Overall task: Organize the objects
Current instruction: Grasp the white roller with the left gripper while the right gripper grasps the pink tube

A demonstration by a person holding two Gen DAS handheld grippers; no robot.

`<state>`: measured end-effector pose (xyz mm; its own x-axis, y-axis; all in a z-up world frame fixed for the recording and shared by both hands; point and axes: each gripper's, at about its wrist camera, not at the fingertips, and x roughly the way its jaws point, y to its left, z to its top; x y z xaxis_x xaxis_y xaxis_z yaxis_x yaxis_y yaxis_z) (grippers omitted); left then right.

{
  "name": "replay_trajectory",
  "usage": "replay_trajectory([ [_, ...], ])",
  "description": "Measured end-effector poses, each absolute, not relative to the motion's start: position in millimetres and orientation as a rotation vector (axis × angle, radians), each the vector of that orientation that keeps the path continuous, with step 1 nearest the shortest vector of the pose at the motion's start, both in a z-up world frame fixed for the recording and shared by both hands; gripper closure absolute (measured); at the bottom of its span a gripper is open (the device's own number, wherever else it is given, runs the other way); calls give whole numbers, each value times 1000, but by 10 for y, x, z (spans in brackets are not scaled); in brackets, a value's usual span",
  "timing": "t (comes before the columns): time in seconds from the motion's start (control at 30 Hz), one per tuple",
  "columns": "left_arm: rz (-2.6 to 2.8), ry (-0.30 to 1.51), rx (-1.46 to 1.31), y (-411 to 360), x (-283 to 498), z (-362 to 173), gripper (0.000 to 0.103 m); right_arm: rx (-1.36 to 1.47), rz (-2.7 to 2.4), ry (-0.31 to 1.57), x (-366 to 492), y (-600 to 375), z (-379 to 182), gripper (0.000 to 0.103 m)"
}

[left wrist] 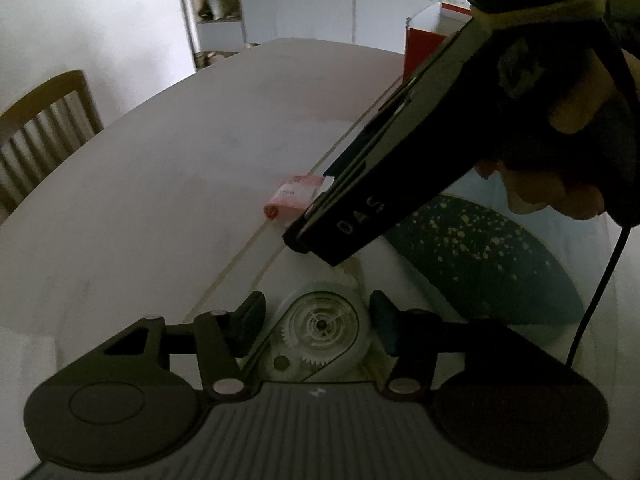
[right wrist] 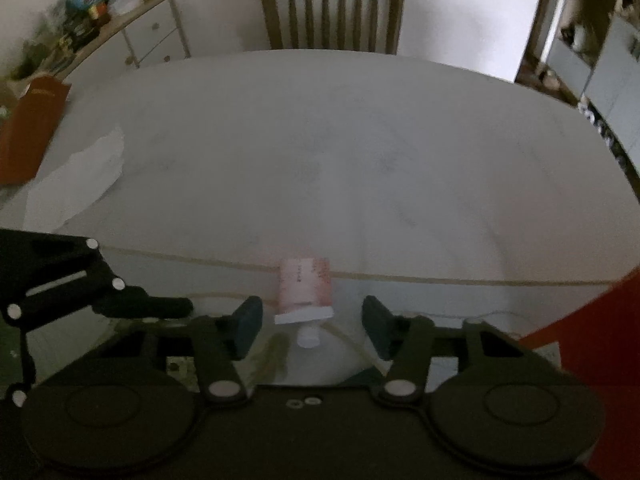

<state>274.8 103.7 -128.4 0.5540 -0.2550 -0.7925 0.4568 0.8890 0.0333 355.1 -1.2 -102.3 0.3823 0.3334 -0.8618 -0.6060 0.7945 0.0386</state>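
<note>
A small pink tube (right wrist: 306, 290) with a white cap lies on the white table, on the seam line; in the left wrist view the tube (left wrist: 292, 196) lies past the right gripper's body. My right gripper (right wrist: 312, 326) is open, its fingers on either side of the tube's cap end and just short of it. My left gripper (left wrist: 318, 326) is open above a white correction-tape dispenser (left wrist: 320, 332) with clear gears, which lies between its fingers. The right gripper's black body (left wrist: 400, 168) reaches in from the upper right above the dispenser.
A dark blue speckled pouch (left wrist: 480, 260) lies right of the dispenser. A red box (left wrist: 424, 46) stands at the table's far right. A wooden chair (right wrist: 332, 12) stands beyond the table. A brown box (right wrist: 32, 128) and white paper (right wrist: 80, 184) lie at the left.
</note>
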Motion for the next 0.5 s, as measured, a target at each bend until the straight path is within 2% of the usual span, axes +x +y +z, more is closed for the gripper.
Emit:
replay_trajectory([
  [0.07,-401,888,232,1051,2693,-1277,47,-335,614,998,3510,38,-1018,69],
  [0.13,-379,889,214,1078,2655,-1265,47,-339,619,995,3492,63,-1038,76],
  [0.5,-305,920,67,1182,2497,-1209,52,-291,611,1012,3241,-165,-946,77],
])
